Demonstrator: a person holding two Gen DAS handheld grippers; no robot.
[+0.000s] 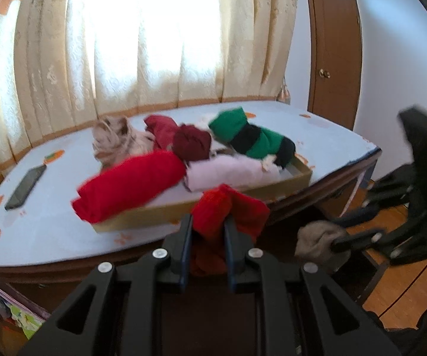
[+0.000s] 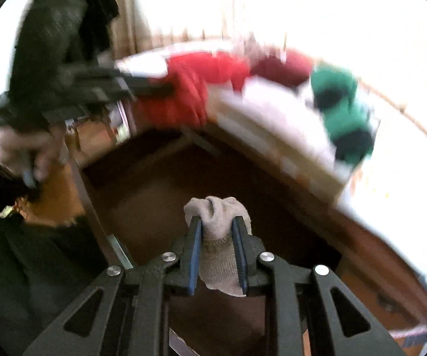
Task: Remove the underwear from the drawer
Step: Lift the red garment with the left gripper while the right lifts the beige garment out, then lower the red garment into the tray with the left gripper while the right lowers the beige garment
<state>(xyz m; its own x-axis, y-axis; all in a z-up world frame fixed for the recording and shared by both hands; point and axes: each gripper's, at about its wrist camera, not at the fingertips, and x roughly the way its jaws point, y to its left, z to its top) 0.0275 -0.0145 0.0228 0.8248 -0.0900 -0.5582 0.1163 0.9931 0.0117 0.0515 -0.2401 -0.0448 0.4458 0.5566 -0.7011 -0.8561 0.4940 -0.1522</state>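
Underwear fills both of your grippers. Your left gripper [image 1: 207, 231] has its fingers nearly together, pinching red underwear [image 1: 231, 210]. That piece is bright red, soft and bunched up, puffing out above the fingertips and hanging in folds between them. In the left view it sits at about 6 o'clock, in front of the near wall of the box [image 1: 299, 175].

Your right gripper [image 2: 217, 228] squeezes grey underwear [image 2: 217, 216]. No earlier picture is here, so you can only see that the blue pads [image 2: 196, 255] press on it from both sides. It is pale grey-tan and knitted, with a ribbed band low down, and it is scrunched into a lump at the top. It hangs over the dark brown drawer [image 2: 160, 195], which fills the middle of the right view. In the left view the same grey lump shows at 4 o'clock, held off the table's edge.

The flat box rests on the table [image 1: 50, 222], at about 12 o'clock from the left fingers. It holds more rolled clothes: a big red roll [image 1: 130, 184] at its left end, a pale pink one [image 1: 228, 172] beside it, a dark red one [image 1: 192, 142] behind, and a green and black one [image 1: 252, 136] at the right end. A phone [image 1: 25, 188] lies flat on the table at 9 o'clock, well apart from the box.
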